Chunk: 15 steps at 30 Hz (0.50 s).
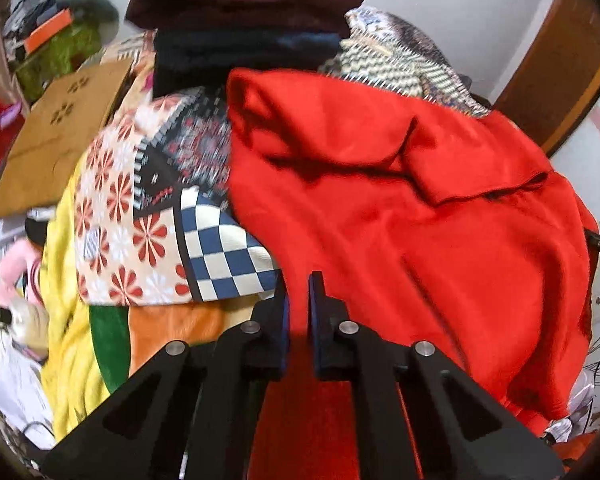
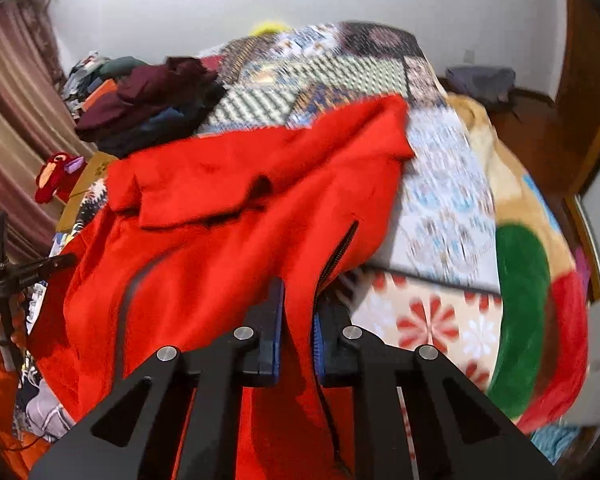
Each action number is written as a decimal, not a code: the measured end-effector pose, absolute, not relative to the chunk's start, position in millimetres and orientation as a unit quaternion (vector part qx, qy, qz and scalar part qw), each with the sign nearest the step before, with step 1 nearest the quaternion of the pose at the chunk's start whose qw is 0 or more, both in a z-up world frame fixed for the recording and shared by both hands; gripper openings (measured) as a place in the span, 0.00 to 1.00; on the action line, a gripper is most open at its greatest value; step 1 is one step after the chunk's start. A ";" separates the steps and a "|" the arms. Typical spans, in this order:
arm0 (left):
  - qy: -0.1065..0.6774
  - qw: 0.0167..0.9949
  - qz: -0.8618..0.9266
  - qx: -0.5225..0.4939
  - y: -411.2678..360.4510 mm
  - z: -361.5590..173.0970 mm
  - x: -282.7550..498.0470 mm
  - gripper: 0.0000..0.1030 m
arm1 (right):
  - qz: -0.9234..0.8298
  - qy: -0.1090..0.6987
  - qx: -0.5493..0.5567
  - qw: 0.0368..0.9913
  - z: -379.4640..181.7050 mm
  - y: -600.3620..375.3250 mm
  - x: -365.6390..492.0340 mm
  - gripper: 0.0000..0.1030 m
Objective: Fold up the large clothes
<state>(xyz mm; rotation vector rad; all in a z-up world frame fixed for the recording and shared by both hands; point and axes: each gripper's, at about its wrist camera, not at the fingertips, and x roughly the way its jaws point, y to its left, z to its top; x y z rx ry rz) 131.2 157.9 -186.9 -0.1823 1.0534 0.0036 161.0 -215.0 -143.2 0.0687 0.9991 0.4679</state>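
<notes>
A large red jacket (image 1: 400,208) lies spread and rumpled over the patterned quilt (image 1: 148,216) on the bed. My left gripper (image 1: 298,300) is shut on the jacket's near edge, with red cloth pinched between its blue pads. In the right wrist view the same jacket (image 2: 220,224) shows its collar flap and a black zipper (image 2: 336,256). My right gripper (image 2: 298,304) is shut on a fold of the jacket beside that zipper. The other gripper (image 2: 24,268) shows at the far left of the right wrist view.
A stack of folded dark clothes (image 1: 244,28), maroon on top, sits at the back of the bed. A cardboard box (image 1: 64,132) lies at the left. A yellow, green and orange blanket (image 1: 108,340) hangs over the bed's edge. A wooden door (image 2: 588,92) stands at the right.
</notes>
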 end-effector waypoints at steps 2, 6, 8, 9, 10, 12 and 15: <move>0.495 0.864 -0.002 -0.087 157.8 -181.5 139.1 0.06 | 0.228 0.459 0.037 0.858 -131.7 -212.2 168.7 0.10; 0.477 0.875 0.003 -0.079 157.0 -169.4 153.6 0.04 | 0.225 0.437 0.046 0.870 -117.5 -213.3 182.9 0.09; 0.470 0.880 0.032 -0.061 159.0 -165.4 158.5 0.04 | 0.211 0.428 0.041 0.878 -114.1 -214.2 191.5 0.09; 0.468 0.881 0.048 -0.058 162.9 -164.9 161.1 0.04 | 0.206 0.426 0.039 0.880 -114.6 -214.2 194.2 0.09; 0.467 0.880 0.052 -0.064 167.8 -165.8 162.2 0.04 | 0.198 0.427 0.037 0.882 -117.0 -214.9 198.4 0.09; 0.471 0.877 0.053 -0.078 177.3 -169.1 164.1 0.04 | 0.181 0.433 0.031 0.882 -124.1 -215.9 206.0 0.09; 0.489 0.866 0.049 -0.087 185.4 -175.1 163.8 0.04 | 0.165 0.458 0.023 0.873 -143.1 -216.7 216.0 0.09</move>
